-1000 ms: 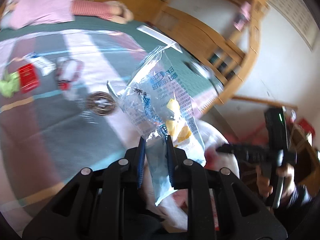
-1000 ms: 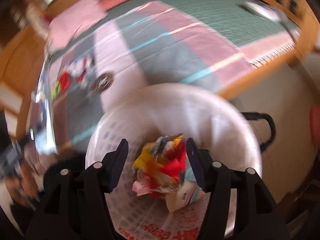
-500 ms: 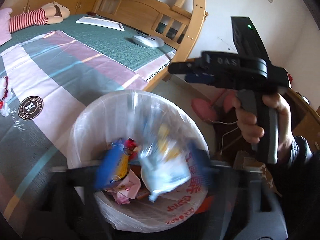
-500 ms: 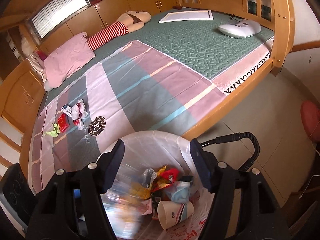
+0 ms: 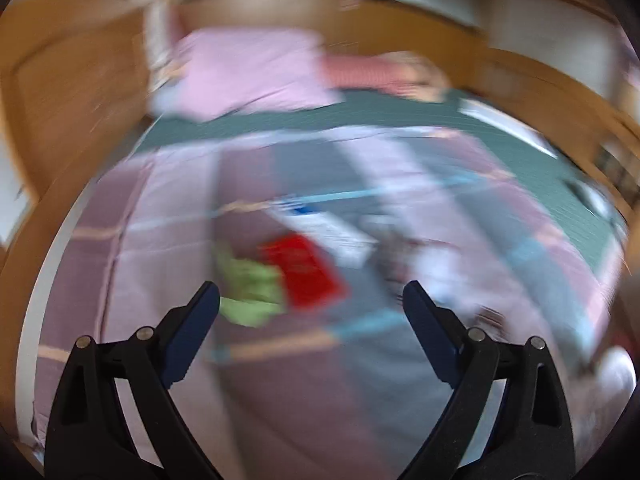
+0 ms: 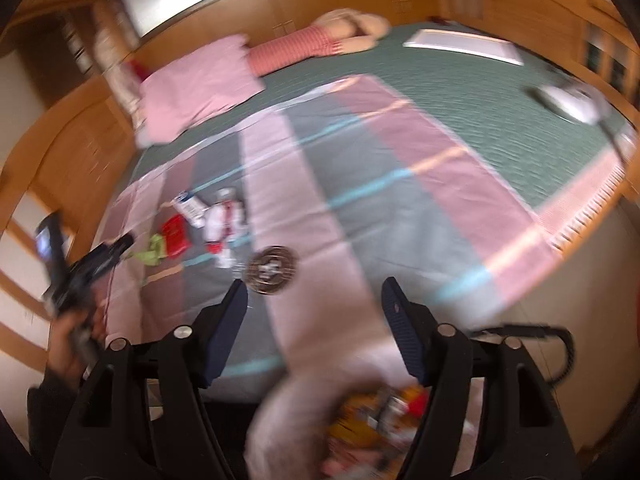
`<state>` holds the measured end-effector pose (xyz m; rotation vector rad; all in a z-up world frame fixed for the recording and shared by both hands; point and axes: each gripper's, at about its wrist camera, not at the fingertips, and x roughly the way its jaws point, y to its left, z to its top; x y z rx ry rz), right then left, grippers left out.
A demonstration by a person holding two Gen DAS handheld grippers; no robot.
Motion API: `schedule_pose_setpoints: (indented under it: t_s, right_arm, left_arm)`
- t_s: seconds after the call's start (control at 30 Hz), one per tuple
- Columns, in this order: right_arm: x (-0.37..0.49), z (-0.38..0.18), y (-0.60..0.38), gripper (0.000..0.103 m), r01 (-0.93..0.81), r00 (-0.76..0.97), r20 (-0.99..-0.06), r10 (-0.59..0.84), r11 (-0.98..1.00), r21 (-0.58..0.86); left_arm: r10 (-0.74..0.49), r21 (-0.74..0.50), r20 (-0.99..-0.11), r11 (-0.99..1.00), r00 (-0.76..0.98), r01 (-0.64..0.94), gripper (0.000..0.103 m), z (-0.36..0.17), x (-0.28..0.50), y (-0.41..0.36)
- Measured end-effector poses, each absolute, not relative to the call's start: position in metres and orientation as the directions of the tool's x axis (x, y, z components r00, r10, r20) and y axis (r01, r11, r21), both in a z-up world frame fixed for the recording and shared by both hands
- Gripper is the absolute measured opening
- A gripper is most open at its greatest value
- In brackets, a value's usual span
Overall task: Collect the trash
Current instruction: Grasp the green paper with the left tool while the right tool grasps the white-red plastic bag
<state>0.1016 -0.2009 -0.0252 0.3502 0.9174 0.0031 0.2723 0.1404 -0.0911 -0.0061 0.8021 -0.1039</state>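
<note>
Several pieces of trash lie on the striped bedspread: a red packet (image 5: 306, 270), a green wrapper (image 5: 250, 288), a white and blue packet (image 5: 326, 228) and a white and red wrapper (image 5: 424, 260). My left gripper (image 5: 311, 296) is open and empty, just above the green and red pieces; this view is blurred. The same litter shows in the right wrist view: red packet (image 6: 176, 236), green wrapper (image 6: 152, 252), white and red wrapper (image 6: 224, 224). My right gripper (image 6: 314, 298) is open and empty over the white-lined trash bin (image 6: 288, 416), which holds colourful wrappers (image 6: 368, 420). The left gripper (image 6: 84, 272) shows at the left.
A round dark logo patch (image 6: 273, 269) is on the bedspread. A pink pillow (image 6: 196, 84), a striped doll (image 6: 316, 44), a white board (image 6: 464, 46) and a white device (image 6: 568, 100) lie farther back. Wooden bed frame (image 6: 60, 140) surrounds the mattress.
My left gripper let the clear blue snack bag drop into the bin, opened, and swung left to the litter on the bed. My right gripper tilted up from the bin toward the bed.
</note>
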Motion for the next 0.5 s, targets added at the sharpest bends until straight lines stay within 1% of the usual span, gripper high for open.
schedule_pose_setpoints:
  t_s: [0.03, 0.1, 0.2, 0.27, 0.3, 0.37, 0.43, 0.5]
  right_arm:
    - [0.116, -0.029, -0.188, 0.071, 0.119, 0.603, -0.78, 0.166, 0.949, 0.293]
    - [0.15, -0.039, -0.156, 0.071, 0.058, 0.591, -0.782, 0.199, 0.956, 0.288]
    - [0.201, -0.055, -0.113, 0.072, -0.017, 0.57, -0.782, 0.252, 0.955, 0.296]
    - [0.234, -0.069, -0.087, 0.077, -0.046, 0.558, -0.786, 0.266, 0.956, 0.291]
    - [0.251, -0.077, -0.074, 0.079, -0.053, 0.557, -0.794, 0.246, 0.964, 0.261]
    - [0.284, -0.095, -0.052, 0.08, -0.036, 0.555, -0.813, 0.177, 0.981, 0.189]
    - [0.304, -0.111, -0.042, 0.08, -0.013, 0.54, -0.832, 0.13, 0.989, 0.146]
    - [0.32, -0.129, -0.032, 0.08, -0.003, 0.515, -0.853, 0.084, 0.995, 0.096]
  left_arm:
    - [-0.102, -0.105, -0.744, 0.994, 0.661, 0.036, 0.092, -0.107, 0.292, 0.16]
    - [-0.14, -0.185, -0.776, 0.983, 0.615, -0.01, 0.092, -0.129, 0.311, 0.177]
    - [-0.198, -0.269, -0.817, 0.961, 0.542, -0.055, 0.092, -0.166, 0.334, 0.195]
    - [-0.225, -0.305, -0.831, 0.949, 0.509, -0.079, 0.081, -0.183, 0.339, 0.202]
    - [-0.248, -0.328, -0.839, 0.941, 0.485, -0.085, 0.068, -0.193, 0.342, 0.204]
    - [-0.255, -0.329, -0.832, 0.942, 0.493, -0.068, 0.065, -0.195, 0.34, 0.205]
    - [-0.287, -0.343, -0.823, 0.939, 0.49, -0.025, 0.046, -0.195, 0.337, 0.201]
    - [-0.302, -0.347, -0.82, 0.938, 0.487, -0.002, 0.044, -0.195, 0.332, 0.197]
